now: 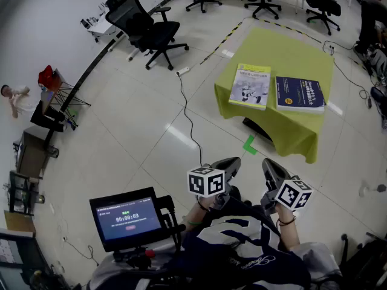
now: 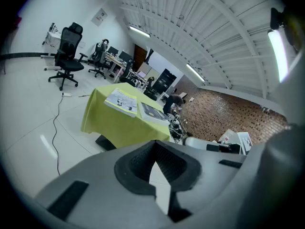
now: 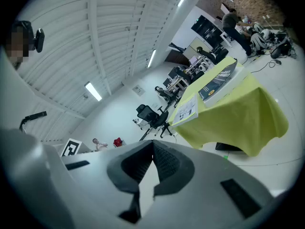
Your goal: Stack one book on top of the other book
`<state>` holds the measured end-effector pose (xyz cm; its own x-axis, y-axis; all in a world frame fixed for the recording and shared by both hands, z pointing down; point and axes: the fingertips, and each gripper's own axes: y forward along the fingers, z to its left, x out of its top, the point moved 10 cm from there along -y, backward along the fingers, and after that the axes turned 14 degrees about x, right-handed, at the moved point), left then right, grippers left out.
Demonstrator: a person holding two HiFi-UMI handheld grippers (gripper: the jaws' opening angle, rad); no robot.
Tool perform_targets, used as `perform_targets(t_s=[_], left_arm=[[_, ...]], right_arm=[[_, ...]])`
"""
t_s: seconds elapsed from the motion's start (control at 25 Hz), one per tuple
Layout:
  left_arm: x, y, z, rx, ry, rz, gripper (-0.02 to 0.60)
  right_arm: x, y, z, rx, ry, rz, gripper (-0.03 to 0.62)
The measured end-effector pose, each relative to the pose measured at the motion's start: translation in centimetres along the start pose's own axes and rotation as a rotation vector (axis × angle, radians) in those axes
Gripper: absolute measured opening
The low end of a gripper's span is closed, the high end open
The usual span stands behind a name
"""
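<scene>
Holding the left claw (image 1: 230, 167) and the right claw (image 1: 270, 169) fully closed on nothing, close to the body and well apart from the desk (image 1: 284, 47). Looking at two books flat near the desk's near edge: pale book (image 1: 250, 86) by the left corner, dark blue book (image 1: 300, 93) just beside it, with a narrow gap between. No stacking done yet.

Likely trouble: shoving a book off that near edge, or dragging the green cloth (image 1: 302, 135) along, by sliding in with a closed claw; dropping it askew from a one-corner pinch. Also tripping on the floor cable (image 1: 187, 116) during the approach.

Elsewhere: office chair (image 1: 148, 29) far left, screen (image 1: 126, 217) by the body, both clear of the path.
</scene>
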<state>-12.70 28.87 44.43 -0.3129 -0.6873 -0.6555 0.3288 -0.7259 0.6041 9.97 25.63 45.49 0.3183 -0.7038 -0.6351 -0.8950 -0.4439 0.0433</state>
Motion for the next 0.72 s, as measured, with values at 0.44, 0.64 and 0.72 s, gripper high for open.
perform_targets(t_s=[0.44, 0.64, 0.72], left_arm=[[3.3, 4.4, 3.2, 0.068, -0.048, -0.02, 0.005], [7.5, 9.0, 5.6, 0.044, -0.05, 0.008, 0.005], [9.7, 10.8, 6.5, 0.028, -0.044, 0.022, 0.005]], right_arm=[[2.6, 3.0, -4.7, -0.014, 0.016, 0.005, -0.005], [5.6, 5.6, -7.6, -0.078, 0.024, -0.023, -0.005], [6.9, 7.1, -8.5, -0.098, 0.026, -0.032, -0.005]])
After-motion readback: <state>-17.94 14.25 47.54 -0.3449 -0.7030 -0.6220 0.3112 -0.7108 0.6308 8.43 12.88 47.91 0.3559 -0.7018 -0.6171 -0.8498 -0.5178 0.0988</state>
